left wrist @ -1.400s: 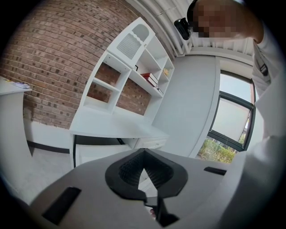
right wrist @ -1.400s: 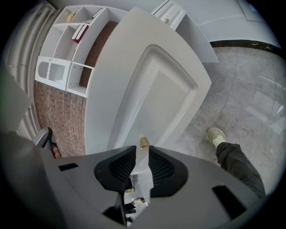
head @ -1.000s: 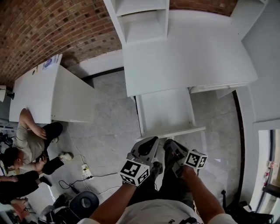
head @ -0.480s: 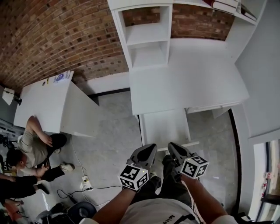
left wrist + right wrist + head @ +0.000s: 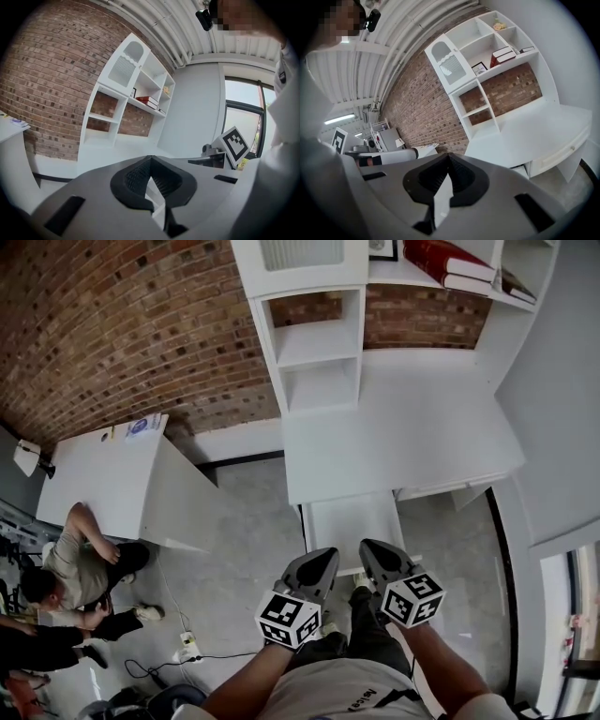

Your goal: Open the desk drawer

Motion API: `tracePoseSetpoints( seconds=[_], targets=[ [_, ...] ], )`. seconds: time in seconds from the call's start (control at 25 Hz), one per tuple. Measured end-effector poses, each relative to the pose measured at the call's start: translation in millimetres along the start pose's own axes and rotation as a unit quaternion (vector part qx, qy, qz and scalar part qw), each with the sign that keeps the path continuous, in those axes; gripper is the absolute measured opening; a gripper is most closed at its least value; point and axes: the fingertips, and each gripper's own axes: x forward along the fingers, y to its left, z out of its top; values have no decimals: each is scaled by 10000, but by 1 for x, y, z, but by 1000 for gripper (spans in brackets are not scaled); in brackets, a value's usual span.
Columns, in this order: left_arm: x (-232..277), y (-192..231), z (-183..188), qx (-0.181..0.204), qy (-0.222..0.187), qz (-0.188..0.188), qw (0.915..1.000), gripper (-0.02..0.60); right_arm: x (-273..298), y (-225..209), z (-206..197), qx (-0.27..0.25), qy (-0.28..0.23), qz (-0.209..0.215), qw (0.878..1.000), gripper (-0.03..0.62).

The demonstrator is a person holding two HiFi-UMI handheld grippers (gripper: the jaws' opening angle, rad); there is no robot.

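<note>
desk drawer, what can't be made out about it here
Head view: the pulled-out white desk drawer has its front edge and any handle hidden behind the left tongs and right tongs.
Left gripper view: drawer out of sight; the tongs' grey body fills the lower frame.
Right gripper view: grey body covers most of the space under the white desktop.

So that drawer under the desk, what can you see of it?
The drawer is a shallow white tray, smooth like painted board, standing open from under the white desk. Its floor looks bare, with low walls along both sides. Its front is hidden behind the left gripper and right gripper, both shut on nothing; whether they touch it cannot be told.
</note>
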Motion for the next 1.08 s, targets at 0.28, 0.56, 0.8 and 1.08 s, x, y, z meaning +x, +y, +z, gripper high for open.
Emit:
tracePoseSetpoints(
  seconds=[0.28,0.56,0.8,1.08],
  targets=[
    [4,-7,24,195,-233,3,9995,9,-1,7,32,-546,-149,-78,9984,17],
    [2,0,45,349,-406,105,9985,9,6,17,50,-738,-201,-41,9971,17],
    [-1,8,48,331,-423,189,9984,9,12,25,53,-896,-140,-13,9959,17],
    [-2,13,51,285,-448,200,9984,9,18,32,52,-1056,-91,14,9944,17]
  ],
)
